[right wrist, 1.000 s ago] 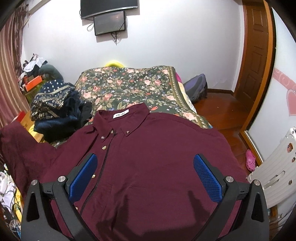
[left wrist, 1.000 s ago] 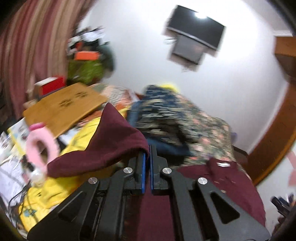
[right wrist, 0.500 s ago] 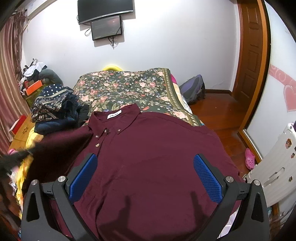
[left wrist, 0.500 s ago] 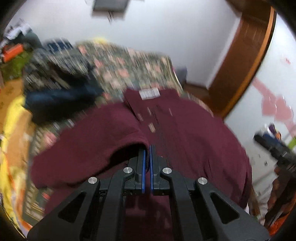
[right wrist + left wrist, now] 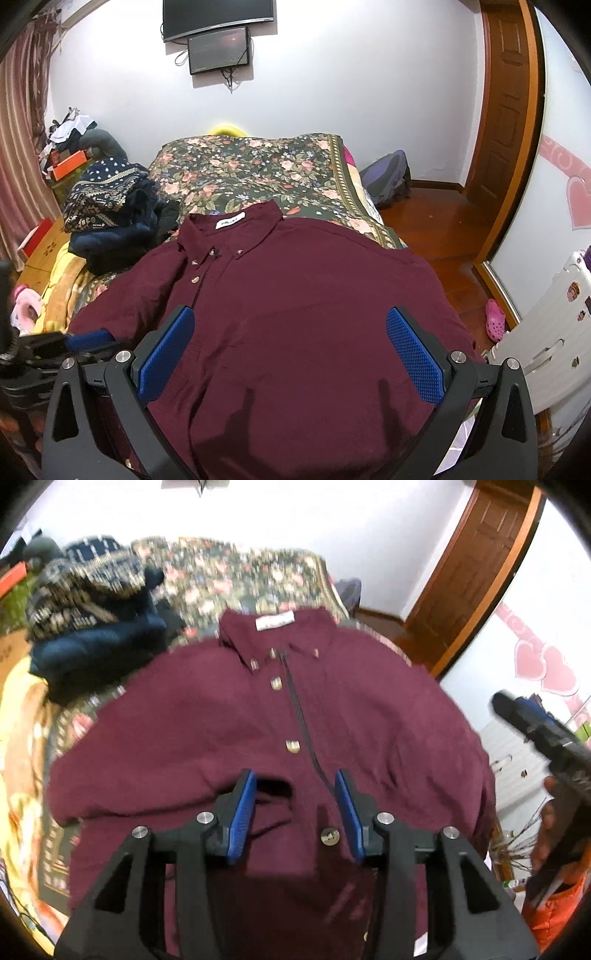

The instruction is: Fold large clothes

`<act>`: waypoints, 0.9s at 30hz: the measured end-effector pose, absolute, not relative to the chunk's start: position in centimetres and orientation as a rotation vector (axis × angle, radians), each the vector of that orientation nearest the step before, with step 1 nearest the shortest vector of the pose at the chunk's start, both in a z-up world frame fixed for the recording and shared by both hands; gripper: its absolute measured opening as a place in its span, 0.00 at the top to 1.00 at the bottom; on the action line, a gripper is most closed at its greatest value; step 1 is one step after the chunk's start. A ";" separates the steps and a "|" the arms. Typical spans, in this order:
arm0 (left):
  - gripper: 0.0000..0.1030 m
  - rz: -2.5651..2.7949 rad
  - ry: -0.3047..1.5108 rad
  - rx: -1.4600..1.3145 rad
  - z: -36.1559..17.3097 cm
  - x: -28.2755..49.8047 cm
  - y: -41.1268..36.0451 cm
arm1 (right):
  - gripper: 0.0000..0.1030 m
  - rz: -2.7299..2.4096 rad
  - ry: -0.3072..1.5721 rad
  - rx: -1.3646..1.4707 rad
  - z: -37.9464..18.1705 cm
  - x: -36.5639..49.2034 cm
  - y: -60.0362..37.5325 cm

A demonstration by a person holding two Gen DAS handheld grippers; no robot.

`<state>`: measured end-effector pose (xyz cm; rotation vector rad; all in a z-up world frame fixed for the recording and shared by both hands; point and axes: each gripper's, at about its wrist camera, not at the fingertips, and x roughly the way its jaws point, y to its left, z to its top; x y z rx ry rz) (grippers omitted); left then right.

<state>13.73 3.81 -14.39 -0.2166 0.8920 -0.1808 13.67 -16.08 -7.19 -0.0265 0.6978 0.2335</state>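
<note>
A large maroon button shirt (image 5: 295,295) lies face up on the floral bed, collar toward the wall; it also shows in the left wrist view (image 5: 369,720). Its left sleeve (image 5: 147,775) lies folded across the front. My left gripper (image 5: 294,808) is open just above the sleeve cuff and holds nothing. My right gripper (image 5: 290,349) is open and empty above the shirt's lower half; it shows at the right edge of the left wrist view (image 5: 535,727). My left gripper shows at the left edge of the right wrist view (image 5: 88,339).
A pile of dark patterned clothes (image 5: 110,210) sits on the bed's left side. A yellow blanket (image 5: 62,284) and a wooden board (image 5: 40,251) lie left of the bed. A backpack (image 5: 388,177) and a wooden door (image 5: 509,110) are at the right.
My left gripper carried the sleeve rightward over the shirt front, then opened and let it go. My right gripper stayed open and nearly still.
</note>
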 end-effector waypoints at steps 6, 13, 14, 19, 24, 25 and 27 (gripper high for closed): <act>0.39 -0.025 0.754 -0.263 -10.9 12.6 9.8 | 0.00 0.247 0.693 -0.039 -7.1 14.1 -14.9; 0.37 0.217 0.787 -0.419 -13.4 11.9 20.4 | 0.00 0.248 0.706 -0.046 -7.4 14.6 -13.7; 0.37 0.252 0.811 -0.452 -14.5 11.7 22.0 | 0.00 0.247 0.710 -0.049 -7.5 14.8 -13.4; 0.37 0.295 0.932 -0.593 -20.4 10.9 25.7 | 0.00 0.239 0.731 -0.058 -7.9 15.4 -12.5; 0.37 0.192 1.024 -0.868 -26.2 10.8 27.7 | 0.00 0.235 0.757 -0.081 -8.4 15.9 -11.4; 0.37 0.167 1.029 -0.911 -26.9 10.9 27.8 | 0.00 0.233 0.759 -0.089 -8.5 15.9 -11.3; 0.37 0.105 1.040 -1.012 -28.6 11.5 28.1 | 0.00 0.228 0.764 -0.103 -8.6 16.0 -11.1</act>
